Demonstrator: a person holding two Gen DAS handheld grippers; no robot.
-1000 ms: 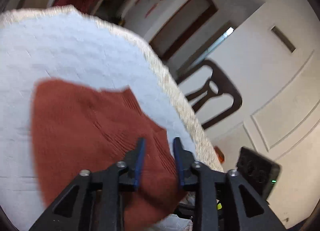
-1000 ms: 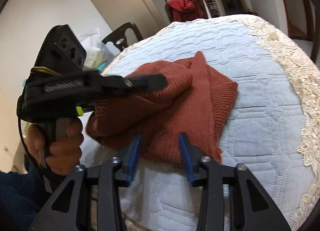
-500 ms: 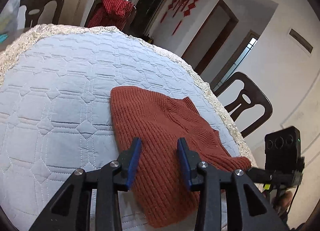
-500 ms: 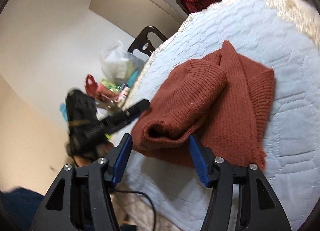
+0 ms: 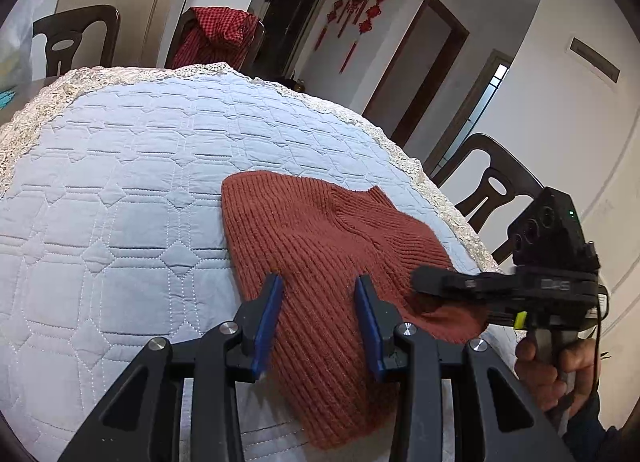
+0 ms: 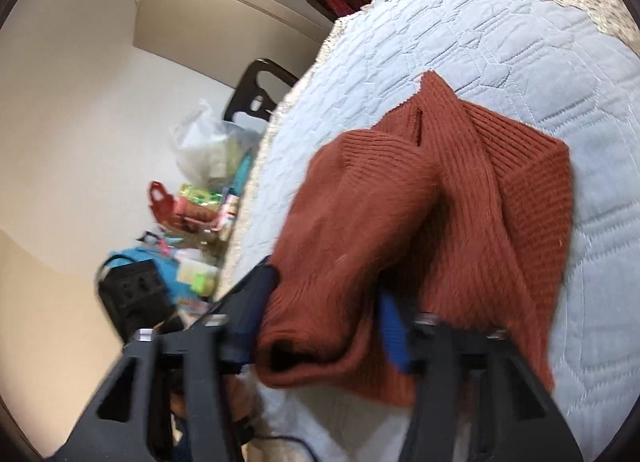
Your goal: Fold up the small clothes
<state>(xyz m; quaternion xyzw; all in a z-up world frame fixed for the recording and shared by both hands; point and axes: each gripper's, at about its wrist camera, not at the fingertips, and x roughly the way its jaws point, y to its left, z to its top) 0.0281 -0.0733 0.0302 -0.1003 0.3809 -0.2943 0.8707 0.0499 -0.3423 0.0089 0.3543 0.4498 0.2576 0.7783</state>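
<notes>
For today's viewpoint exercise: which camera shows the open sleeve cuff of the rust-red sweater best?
The right wrist view. The sleeve cuff faces the lens with its dark opening visible, between the right hand-held gripper fingers, though blurred. The left wrist view shows the sweater sharply, but the cuff is mostly hidden behind that gripper.

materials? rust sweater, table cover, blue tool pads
Rust sweater: ribbed knit, wool or acrylic by look; matte, slightly fuzzy, with vertical ribs. Table cover: pale blue quilted fabric, probably cotton; stitched geometric lines, cream lace edge. Blue pads on the left tool: smooth, likely plastic or rubber; unclear which.
</notes>
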